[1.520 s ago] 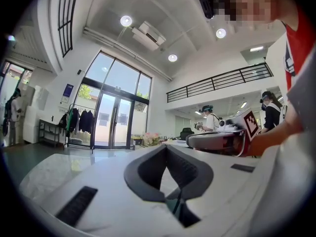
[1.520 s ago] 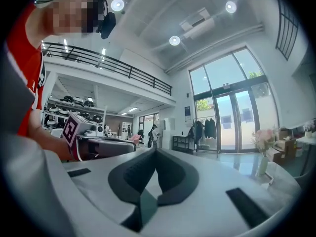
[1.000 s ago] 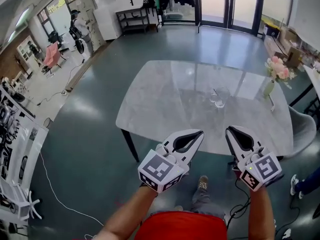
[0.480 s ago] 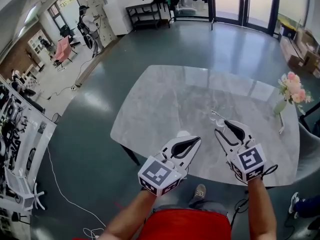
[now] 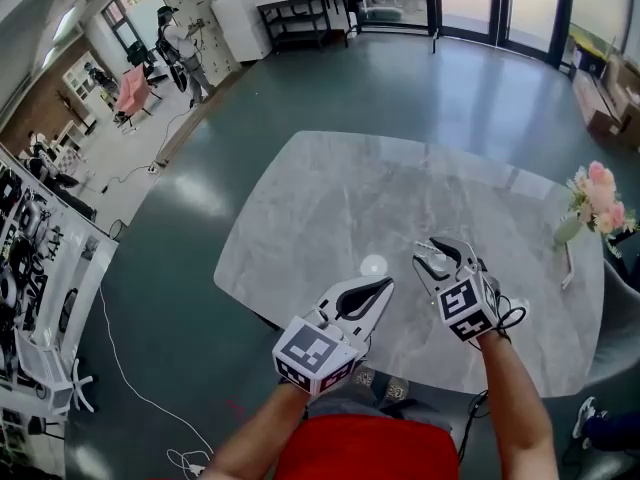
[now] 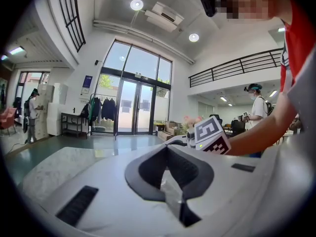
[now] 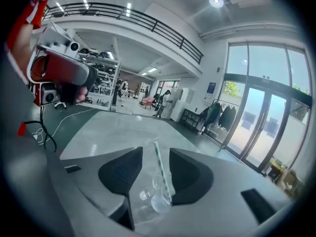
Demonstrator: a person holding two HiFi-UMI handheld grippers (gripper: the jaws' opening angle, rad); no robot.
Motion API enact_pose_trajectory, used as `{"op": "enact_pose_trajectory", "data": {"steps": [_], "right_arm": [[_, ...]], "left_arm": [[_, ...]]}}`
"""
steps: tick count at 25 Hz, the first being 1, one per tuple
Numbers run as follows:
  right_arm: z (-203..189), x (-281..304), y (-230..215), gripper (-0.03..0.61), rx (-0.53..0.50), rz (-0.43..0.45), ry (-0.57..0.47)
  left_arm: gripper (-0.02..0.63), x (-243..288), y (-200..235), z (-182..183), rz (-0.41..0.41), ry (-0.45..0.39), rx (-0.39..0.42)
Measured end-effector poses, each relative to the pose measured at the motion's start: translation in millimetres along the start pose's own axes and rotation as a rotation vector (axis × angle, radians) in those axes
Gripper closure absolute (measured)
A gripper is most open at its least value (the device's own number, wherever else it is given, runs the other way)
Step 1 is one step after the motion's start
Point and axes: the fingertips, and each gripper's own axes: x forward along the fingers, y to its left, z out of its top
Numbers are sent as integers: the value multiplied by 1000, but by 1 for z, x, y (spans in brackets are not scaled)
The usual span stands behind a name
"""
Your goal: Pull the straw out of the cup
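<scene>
A clear glass cup (image 5: 434,263) stands on the grey marble table (image 5: 330,198) near its front edge. In the right gripper view the cup (image 7: 160,200) holds a green-and-white striped straw (image 7: 162,174) that leans up out of it. My right gripper (image 5: 432,253) is at the cup, and its jaws are opening. The straw rises between the two pads (image 7: 190,174) without touching either. My left gripper (image 5: 381,284) hovers over the table's front edge, left of the cup, with its tips together and nothing in them. In its own view the left gripper (image 6: 167,147) shows the same closed tips.
A vase of pink flowers (image 5: 592,200) stands at the table's right end. A bright ceiling-light reflection (image 5: 372,265) lies on the tabletop left of the cup. The table's front edge runs just under both grippers. A person (image 5: 182,40) stands far off across the hall.
Both grippers moved forward from the table's front edge over the top. The right one opened its jaws and came down around the cup's straw.
</scene>
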Motion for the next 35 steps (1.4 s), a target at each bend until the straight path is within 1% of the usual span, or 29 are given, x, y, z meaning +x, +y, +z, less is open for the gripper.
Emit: {"op": "enact_pose_trajectory", "data": {"steps": [6, 8, 9, 11, 12, 14, 16, 21, 28, 32, 35], "right_arm": [[-22, 34, -3, 387, -31, 7, 68], [-26, 39, -5, 448, -43, 1, 77], [-26, 41, -6, 465, -51, -11, 78], [-25, 41, -9, 536, -69, -45, 74], [-24, 40, -10, 557, -76, -59, 72], [-21, 37, -15, 554, -79, -79, 60], [-16, 32, -21, 554, -59, -93, 39], [7, 7, -37, 552, 39, -118, -47], [44, -53, -69, 552, 280, -142, -258], [64, -90, -80, 552, 372, -170, -359], [69, -115, -82, 552, 442, -185, -419]], "left_arm": [[592, 12, 22, 0, 0, 11, -3], [594, 14, 28, 1, -5, 10, -2], [594, 15, 30, 1, -8, 10, -3], [594, 16, 33, -1, -17, 13, -5], [594, 17, 33, -1, -22, 15, -5], [592, 20, 32, -2, -36, 17, -1], [592, 23, 31, -1, -48, 16, 2], [594, 30, 28, 3, -64, 8, 2], [594, 39, 24, 15, -82, -26, 3], [592, 37, 20, 22, -101, -43, 10], [594, 34, 17, 26, -110, -51, 6]]}}
